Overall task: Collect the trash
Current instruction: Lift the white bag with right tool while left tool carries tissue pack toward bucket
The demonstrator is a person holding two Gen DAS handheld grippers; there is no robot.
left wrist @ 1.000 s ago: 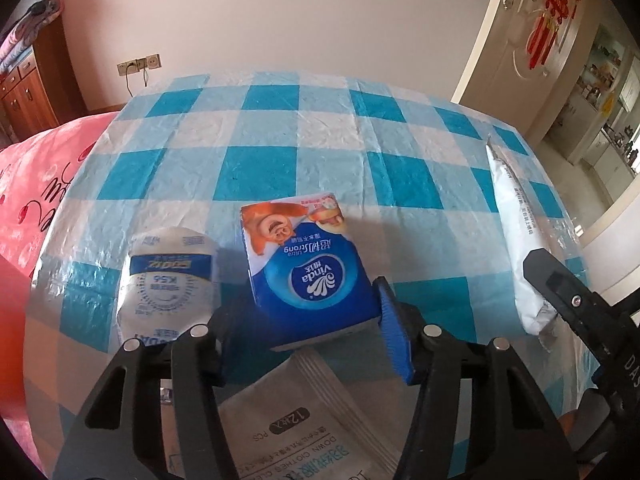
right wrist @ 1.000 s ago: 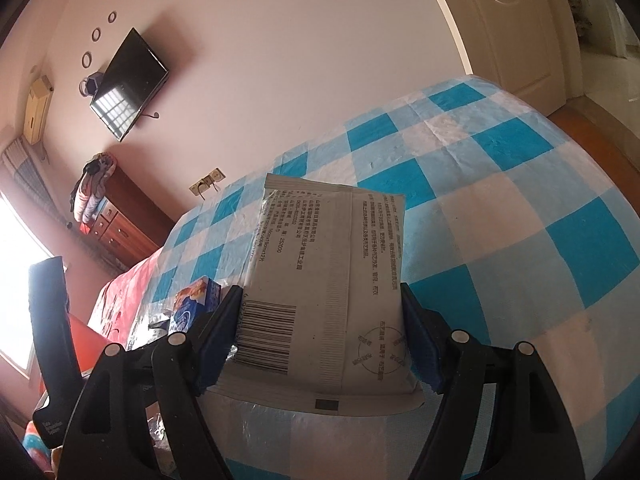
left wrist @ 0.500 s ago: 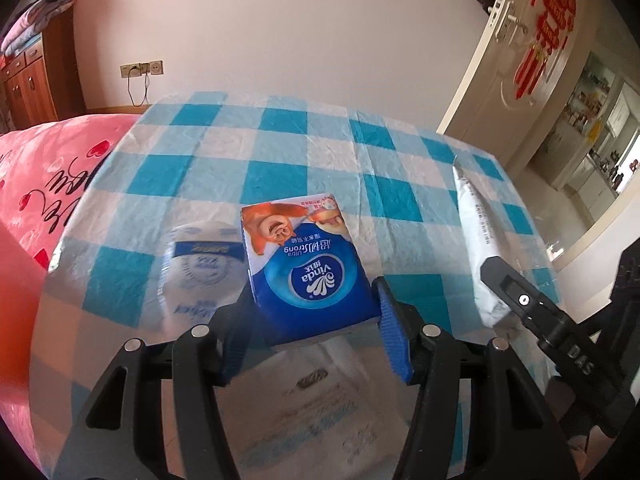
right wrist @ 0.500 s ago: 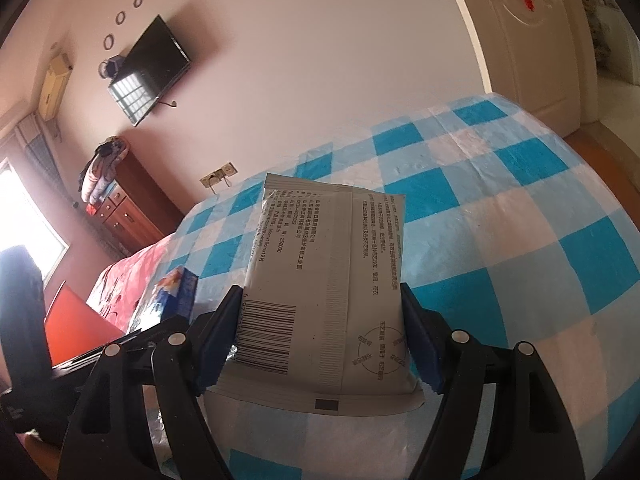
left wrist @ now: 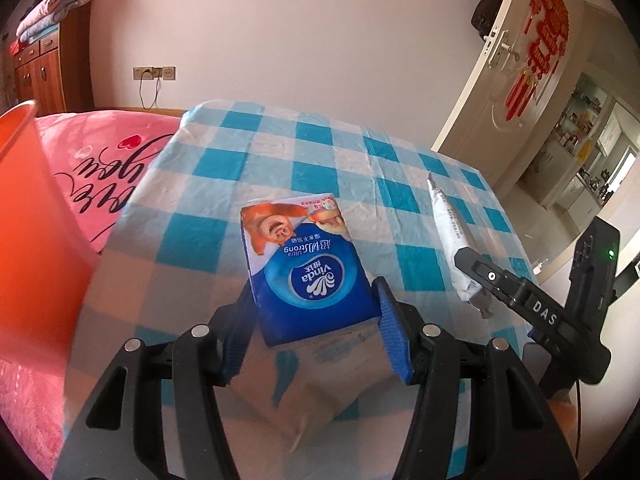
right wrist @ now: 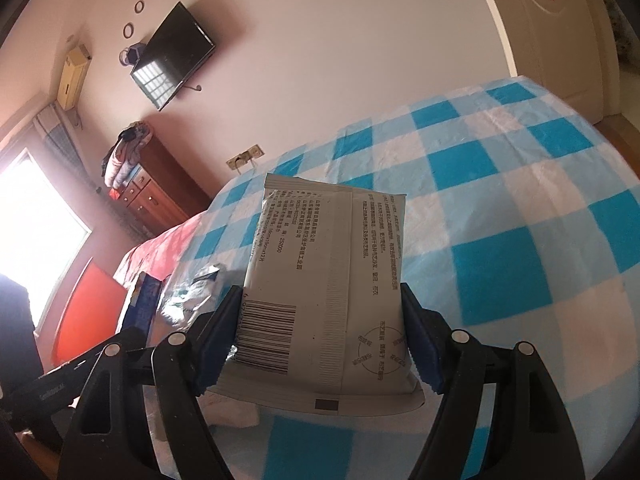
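Your left gripper (left wrist: 316,312) is clamped on the blue tissue pack (left wrist: 306,268), held up off the checked tablecloth (left wrist: 256,168), with the orange bin (left wrist: 28,216) at its left. Your right gripper (right wrist: 320,336) grips the white wipes packet (right wrist: 332,276) by both side edges, also above the cloth. One crumpled wrapper (right wrist: 200,296) lies on the table.
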